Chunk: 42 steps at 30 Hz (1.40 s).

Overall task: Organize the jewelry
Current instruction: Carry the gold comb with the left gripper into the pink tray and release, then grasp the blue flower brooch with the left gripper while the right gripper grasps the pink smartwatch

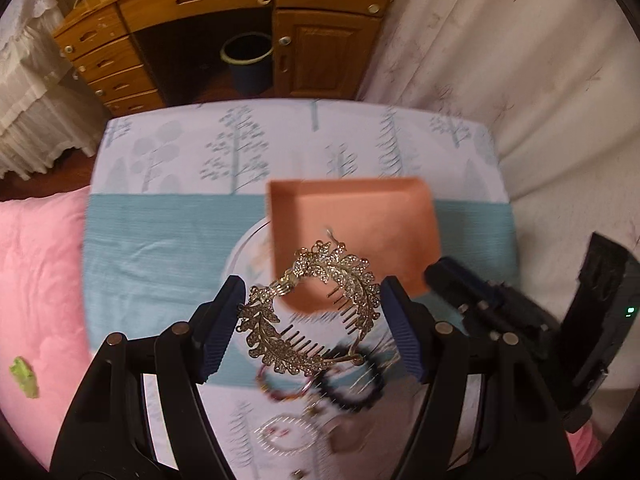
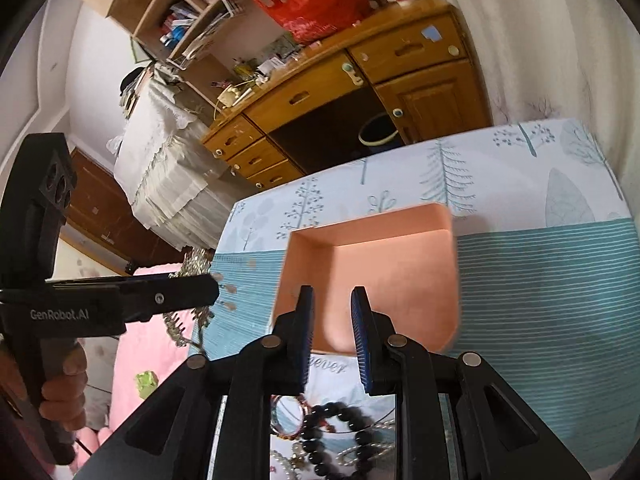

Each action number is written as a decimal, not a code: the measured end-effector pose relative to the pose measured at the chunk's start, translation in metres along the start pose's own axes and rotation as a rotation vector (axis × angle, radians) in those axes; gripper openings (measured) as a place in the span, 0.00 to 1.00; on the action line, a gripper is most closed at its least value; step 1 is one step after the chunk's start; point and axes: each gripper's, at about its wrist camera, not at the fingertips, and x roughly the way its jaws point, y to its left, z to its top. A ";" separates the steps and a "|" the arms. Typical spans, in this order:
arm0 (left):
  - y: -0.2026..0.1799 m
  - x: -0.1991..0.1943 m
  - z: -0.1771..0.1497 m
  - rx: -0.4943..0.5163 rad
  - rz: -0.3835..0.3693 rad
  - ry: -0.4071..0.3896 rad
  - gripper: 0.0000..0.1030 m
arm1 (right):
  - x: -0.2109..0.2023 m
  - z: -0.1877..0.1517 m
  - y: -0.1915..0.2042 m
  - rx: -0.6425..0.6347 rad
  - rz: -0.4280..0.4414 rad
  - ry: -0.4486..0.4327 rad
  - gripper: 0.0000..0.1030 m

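Observation:
My left gripper [image 1: 312, 312] is shut on a gold rhinestone tiara comb [image 1: 312, 312], held across its width above the table, in front of a peach square tray [image 1: 352, 232]. In the right wrist view the left gripper [image 2: 200, 292] shows from the side at the left, with the tiara [image 2: 192, 264] in it. My right gripper [image 2: 332, 332] is partly open and empty, its fingertips over the near edge of the tray [image 2: 380, 272]. Below lie a black bead bracelet [image 2: 340, 436], a red bangle [image 2: 286, 416] and pearl strands [image 1: 288, 436].
The table wears a blue-and-white tree-print cloth [image 1: 168, 232]. A glass plate [image 1: 248, 248] lies under the tray. A pink quilt [image 1: 36, 280] is on the left. A wooden desk [image 1: 224, 28] with a bucket [image 1: 248, 60] stands behind.

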 end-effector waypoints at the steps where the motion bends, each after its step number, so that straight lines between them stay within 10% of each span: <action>1: -0.003 0.001 0.002 -0.001 -0.011 -0.012 0.66 | 0.003 0.002 -0.007 0.012 0.007 0.013 0.32; 3: -0.008 0.004 0.005 0.001 -0.016 -0.025 0.67 | 0.007 0.003 -0.019 0.038 0.022 0.023 0.58; 18: 0.015 -0.019 -0.052 -0.059 0.054 -0.082 0.68 | -0.048 -0.046 -0.046 0.123 0.019 -0.039 0.58; 31: 0.071 -0.004 -0.217 -0.222 0.052 0.011 0.68 | -0.065 -0.174 0.004 -0.196 -0.140 0.154 0.60; 42: 0.065 0.036 -0.330 -0.315 0.028 0.153 0.64 | -0.007 -0.250 0.061 -0.425 -0.104 0.358 0.74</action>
